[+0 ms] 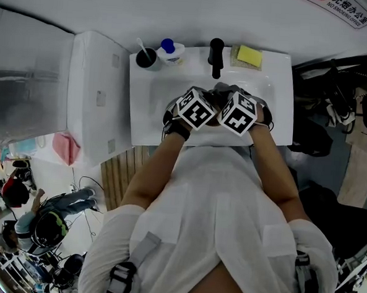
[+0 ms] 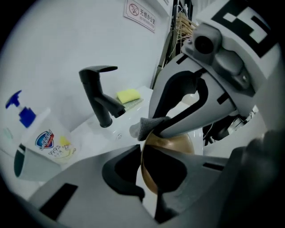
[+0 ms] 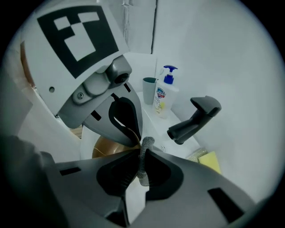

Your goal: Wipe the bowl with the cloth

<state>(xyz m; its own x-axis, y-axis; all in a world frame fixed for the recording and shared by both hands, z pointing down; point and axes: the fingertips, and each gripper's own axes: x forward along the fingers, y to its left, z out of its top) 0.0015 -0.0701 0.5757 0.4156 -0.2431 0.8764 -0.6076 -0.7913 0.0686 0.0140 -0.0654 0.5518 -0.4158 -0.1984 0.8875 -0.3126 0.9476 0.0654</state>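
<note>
Looking along the jaws, the left gripper (image 2: pixel 149 180) is seen closed on the rim of the brown bowl (image 2: pixel 178 144), the right gripper (image 3: pixel 141 165) shut on the grey cloth (image 3: pixel 146 143), pressed against that rim at 11 o'clock. From overhead both are hidden under the marker cubes (image 1: pixel 198 109) above the sink (image 1: pixel 148 110).

Two grippers, the left gripper (image 2: pixel 149 187) and the right gripper (image 3: pixel 140 164), one bowl (image 2: pixel 178 144), one cloth (image 2: pixel 144 127), one basin (image 1: pixel 279 99), one tap (image 2: pixel 100 95) at its twelve o'clock, one sponge (image 2: pixel 128 95) at one, one soap bottle (image 3: pixel 162 95) and one cup (image 3: pixel 149 89) at eleven.
</note>
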